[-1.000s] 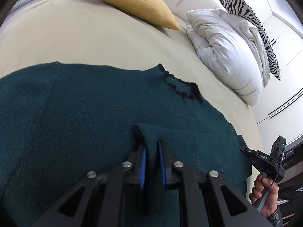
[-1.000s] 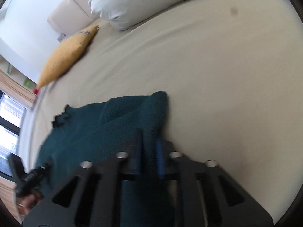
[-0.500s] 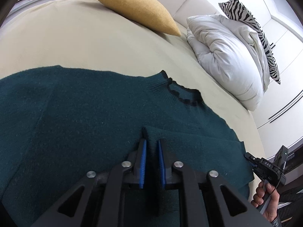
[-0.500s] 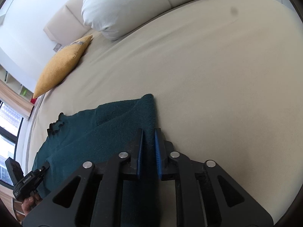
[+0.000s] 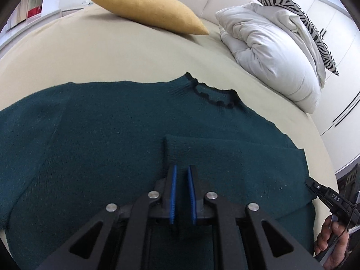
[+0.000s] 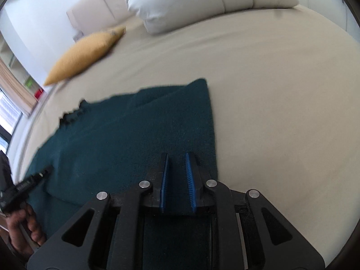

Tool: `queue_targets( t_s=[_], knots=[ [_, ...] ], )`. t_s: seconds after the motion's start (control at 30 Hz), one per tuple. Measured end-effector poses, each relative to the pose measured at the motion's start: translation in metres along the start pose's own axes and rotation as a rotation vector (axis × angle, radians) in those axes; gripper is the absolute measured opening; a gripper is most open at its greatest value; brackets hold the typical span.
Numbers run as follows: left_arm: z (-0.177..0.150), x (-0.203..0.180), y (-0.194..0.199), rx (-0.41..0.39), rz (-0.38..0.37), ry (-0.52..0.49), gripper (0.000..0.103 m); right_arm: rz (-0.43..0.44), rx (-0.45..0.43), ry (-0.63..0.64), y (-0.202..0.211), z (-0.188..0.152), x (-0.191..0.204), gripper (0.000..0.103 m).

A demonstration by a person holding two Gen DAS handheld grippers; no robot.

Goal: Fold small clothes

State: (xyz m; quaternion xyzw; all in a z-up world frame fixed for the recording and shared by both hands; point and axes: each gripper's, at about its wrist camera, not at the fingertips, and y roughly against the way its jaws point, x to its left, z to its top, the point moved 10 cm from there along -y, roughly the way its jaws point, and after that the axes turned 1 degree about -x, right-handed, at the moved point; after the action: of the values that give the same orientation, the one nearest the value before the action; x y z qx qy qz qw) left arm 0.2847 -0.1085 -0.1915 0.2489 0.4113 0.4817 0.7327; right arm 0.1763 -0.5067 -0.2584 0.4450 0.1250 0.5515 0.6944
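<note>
A dark teal knit sweater (image 5: 108, 130) with a black frilled collar (image 5: 213, 94) lies flat on the beige bed (image 5: 90, 51). Its right sleeve (image 5: 236, 157) is folded across the body. My left gripper (image 5: 181, 171) sits low over the end of the folded sleeve, its jaws slightly apart with fabric between the blue pads (image 5: 172, 193). My right gripper (image 6: 176, 157) is over the sweater's right folded edge (image 6: 209, 121), its jaws parted a little more, cloth lying under them. Each gripper shows at the edge of the other's view (image 5: 330, 200) (image 6: 29, 182).
A mustard cushion (image 5: 146, 11), a white duvet bundle (image 5: 270, 51) and a zebra-print pillow (image 5: 292, 11) lie at the head of the bed. White cupboards (image 5: 342, 45) stand to the right. The bed's edge runs close to the sweater's right side.
The sleeve has been laid down flat across the sweater's body. Both grippers have lowered and their jaws have parted slightly, the right more than the left.
</note>
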Motion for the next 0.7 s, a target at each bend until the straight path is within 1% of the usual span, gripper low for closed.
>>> queue_targets(
  t_s=[0.07, 0.13, 0.2, 0.23, 0.27, 0.3, 0.33, 0.37, 0.4, 0.43, 0.47, 0.53, 0.57, 0.7],
  knots=[
    [0.001, 0.001, 0.0, 0.008, -0.004, 0.009, 0.012, 0.02, -0.037, -0.069, 0.013, 0.007, -0.008, 0.014],
    [0.001, 0.003, 0.002, 0.009, -0.009, 0.031, 0.012, 0.013, -0.071, -0.12, 0.025, 0.012, -0.021, 0.017],
    [0.002, 0.004, 0.004, 0.012, -0.011, 0.057, 0.018, 0.025, -0.085, -0.151, 0.033, 0.013, -0.029, 0.019],
    [0.002, 0.003, 0.005, 0.014, -0.007, 0.065, 0.041, 0.031, -0.082, -0.163, 0.035, 0.013, -0.032, 0.022],
    [0.002, 0.001, 0.006, 0.009, -0.008, 0.065, 0.057, 0.034, -0.077, -0.17, 0.036, 0.011, -0.036, 0.033],
    [0.002, -0.004, 0.008, 0.0, -0.025, 0.051, 0.061, 0.036, -0.071, -0.171, 0.036, 0.009, -0.037, 0.041],
    [0.001, -0.008, 0.006, -0.001, -0.017, 0.037, 0.062, 0.038, -0.073, -0.169, 0.039, 0.009, -0.038, 0.042],
    [0.0, -0.012, 0.004, 0.003, -0.008, 0.013, 0.059, 0.043, -0.076, -0.164, 0.04, 0.006, -0.038, 0.042],
    [-0.002, -0.015, 0.003, 0.008, -0.007, 0.0, 0.054, 0.048, -0.075, -0.154, 0.042, 0.005, -0.037, 0.042],
    [-0.003, -0.017, 0.0, 0.015, -0.005, -0.01, 0.037, 0.049, -0.07, -0.138, 0.041, 0.002, -0.033, 0.042],
    [-0.004, -0.015, -0.002, 0.021, 0.014, -0.014, 0.025, 0.045, -0.063, -0.124, 0.039, 0.001, -0.03, 0.042],
    [-0.003, -0.009, -0.003, 0.027, 0.007, 0.016, 0.016, 0.039, -0.051, -0.093, 0.033, 0.0, -0.02, 0.042],
    [-0.002, -0.007, -0.002, 0.029, 0.004, 0.023, 0.013, 0.034, -0.044, -0.081, 0.023, 0.003, -0.011, 0.042],
    [0.002, -0.003, 0.004, 0.018, 0.007, 0.024, 0.009, 0.023, -0.02, -0.068, 0.015, 0.002, -0.004, 0.042]
  ],
)
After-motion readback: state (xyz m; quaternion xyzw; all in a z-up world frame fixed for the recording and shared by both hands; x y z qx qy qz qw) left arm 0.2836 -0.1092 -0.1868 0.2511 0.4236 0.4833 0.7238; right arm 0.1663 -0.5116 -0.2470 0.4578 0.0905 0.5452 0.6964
